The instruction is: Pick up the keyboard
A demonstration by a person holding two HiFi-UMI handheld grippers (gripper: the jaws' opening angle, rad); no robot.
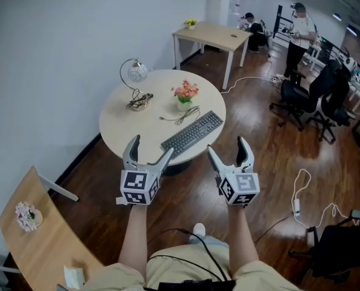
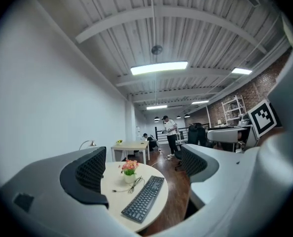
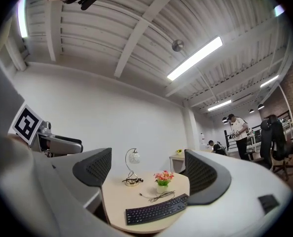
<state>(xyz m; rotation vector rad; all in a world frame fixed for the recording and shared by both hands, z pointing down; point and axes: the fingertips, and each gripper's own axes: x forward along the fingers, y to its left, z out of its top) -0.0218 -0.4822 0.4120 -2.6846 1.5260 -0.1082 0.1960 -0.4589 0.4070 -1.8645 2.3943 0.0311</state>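
L gripper (image 1: 153,145) & R gripper (image 1: 226,144) both gaping, empty, short of keyboard (image 1: 192,133); lifting may drag coiled cable (image 1: 188,114) into flower vase (image 1: 185,100).

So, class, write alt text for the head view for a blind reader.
Seen from above, the left gripper and right gripper are held open and empty, short of a dark keyboard on a round table with a flower pot and lamp.
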